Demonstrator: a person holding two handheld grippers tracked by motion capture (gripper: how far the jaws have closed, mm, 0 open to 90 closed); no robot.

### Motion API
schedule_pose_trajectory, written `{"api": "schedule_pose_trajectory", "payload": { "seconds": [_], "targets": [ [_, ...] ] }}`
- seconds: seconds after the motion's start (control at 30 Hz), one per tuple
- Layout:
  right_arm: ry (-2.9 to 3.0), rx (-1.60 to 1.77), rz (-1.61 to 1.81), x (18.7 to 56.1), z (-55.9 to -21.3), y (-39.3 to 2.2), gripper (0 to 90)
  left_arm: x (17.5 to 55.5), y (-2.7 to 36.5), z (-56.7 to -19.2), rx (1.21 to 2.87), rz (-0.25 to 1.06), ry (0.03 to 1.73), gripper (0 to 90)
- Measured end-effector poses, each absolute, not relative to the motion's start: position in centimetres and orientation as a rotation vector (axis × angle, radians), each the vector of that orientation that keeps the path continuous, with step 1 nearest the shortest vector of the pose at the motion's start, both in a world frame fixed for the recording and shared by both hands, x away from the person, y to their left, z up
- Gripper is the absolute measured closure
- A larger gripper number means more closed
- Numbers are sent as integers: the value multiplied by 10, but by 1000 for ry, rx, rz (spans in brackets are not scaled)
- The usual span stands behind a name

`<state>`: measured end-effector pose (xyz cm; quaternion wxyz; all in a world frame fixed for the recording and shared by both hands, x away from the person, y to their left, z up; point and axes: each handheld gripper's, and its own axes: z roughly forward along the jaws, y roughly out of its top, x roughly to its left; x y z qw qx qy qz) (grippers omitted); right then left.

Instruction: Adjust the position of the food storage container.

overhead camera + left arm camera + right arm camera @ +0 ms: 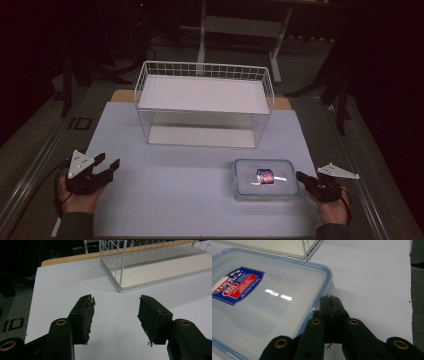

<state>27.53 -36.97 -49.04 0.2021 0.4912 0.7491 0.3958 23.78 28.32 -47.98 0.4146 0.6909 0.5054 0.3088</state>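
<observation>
Box: a clear plastic food container (266, 179) with a blue-rimmed snap lid, flat and shallow, rounded corners. There's a red and blue sticker (265, 176) on the lid, a bit off centre, plus a glare streak next to it.

Where it sits: near-right part of the white mat (165, 200), lid up, flat on the surface, in front of the right end of the wire shelf (204, 102) but well apart from it.

Which way it runs: long axis goes left to right across the table in the high view, short sides facing the two hands. Edges look roughly square to the mat edges.

Right gripper (300, 176): jaws pressed together, nothing between them as far as I can see. The tip sits right at the box's right-hand edge; in the right gripper view (331, 300) it's up against the lid rim near a corner. Whether it actually touches, can't tell.

Left gripper (107, 164): jaws spread apart and empty, over bare mat at the near left, well away from the box. In the left gripper view (116, 315) the pads look frayed.

Open room: lots of bare mat left of the box and between box and shelf. Less on the right, where the mat edge is close. The shelf has two white decks.
</observation>
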Motion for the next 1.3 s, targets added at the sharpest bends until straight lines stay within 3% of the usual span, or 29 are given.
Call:
{"api": "schedule_pose_trajectory", "payload": {
  "seconds": [0.53,1.3],
  "targets": [
    [2126,1346,1122,276,-491,-359,898,239,280,-480,1759,783,1254,450],
    [2309,1186,1163,275,-491,-299,898,239,277,-480,1772,787,1240,450]
  ]
}}
